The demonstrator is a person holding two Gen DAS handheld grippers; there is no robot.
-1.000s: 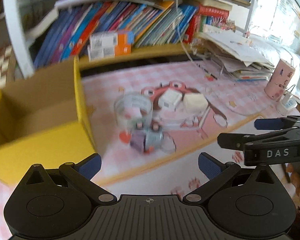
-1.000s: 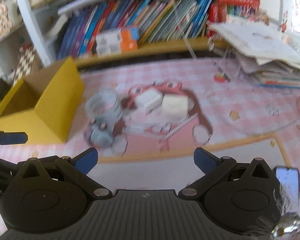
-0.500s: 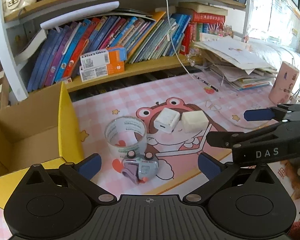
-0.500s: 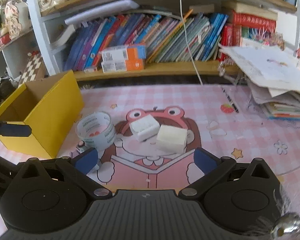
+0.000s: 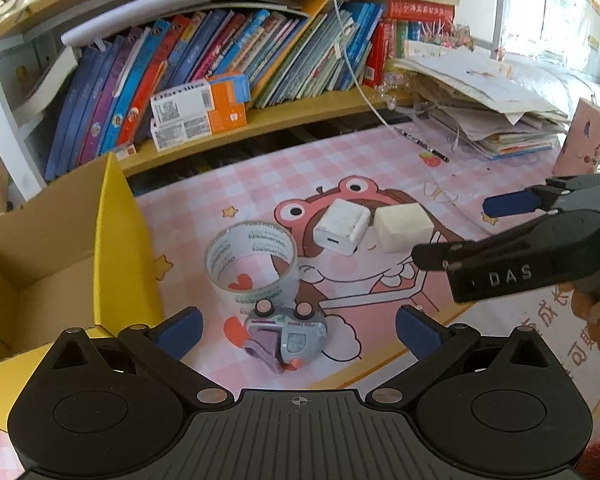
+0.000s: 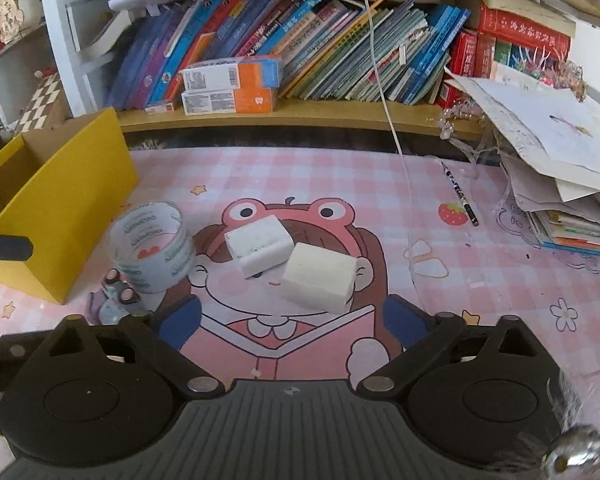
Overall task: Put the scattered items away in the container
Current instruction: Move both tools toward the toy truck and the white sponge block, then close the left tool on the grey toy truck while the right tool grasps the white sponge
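You hold both tools empty with jaws apart, the left tool (image 5: 296, 326) over the toy car (image 5: 286, 338) beside the yellow box (image 5: 116, 248), the right tool (image 6: 292, 318) facing the foam block (image 6: 318, 276), presumably for unobstructed pickups.

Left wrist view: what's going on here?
A person holds a tool in each hand over a pink mat; both are open and empty. The left tool points at a toy car beside a tape roll. The charger and foam block also lie outside the yellow box.
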